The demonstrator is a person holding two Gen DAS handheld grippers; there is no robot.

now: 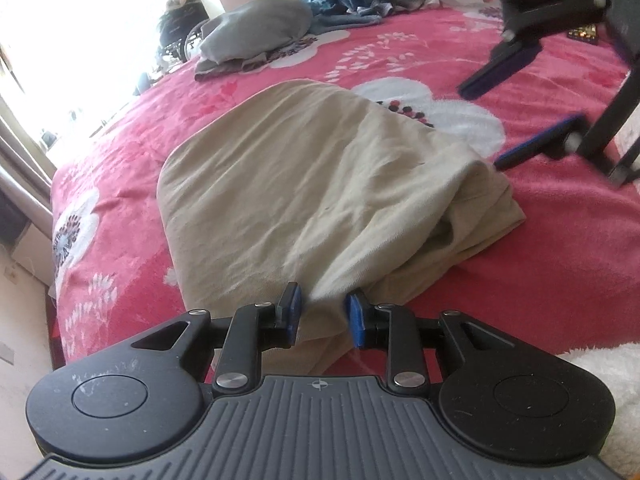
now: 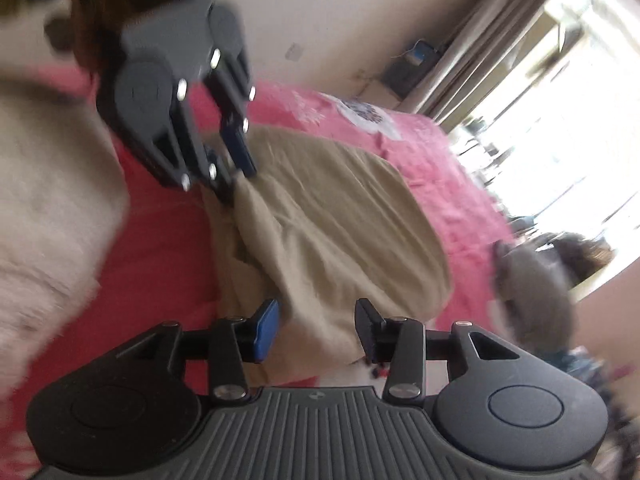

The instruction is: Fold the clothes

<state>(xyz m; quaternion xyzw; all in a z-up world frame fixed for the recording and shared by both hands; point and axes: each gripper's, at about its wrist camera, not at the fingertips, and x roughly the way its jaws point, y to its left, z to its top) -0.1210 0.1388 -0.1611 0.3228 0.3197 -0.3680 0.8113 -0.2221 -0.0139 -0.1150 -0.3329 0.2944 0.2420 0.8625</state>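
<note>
Both claws stand released: the left claw point(image 1: 322, 316) hovers at the near edge of the beige garment point(image 1: 304, 172), lying folded over on the pink bed point(image 1: 540, 240); the right claw point(image 1: 516, 120) hangs clear, right. One fold looks laid; next comes regripping an edge.

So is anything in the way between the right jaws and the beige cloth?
Nothing visible. The right gripper hangs open just beyond the beige cloth, with only bare pink blanket between them. The grey garment lies farther off.
</note>
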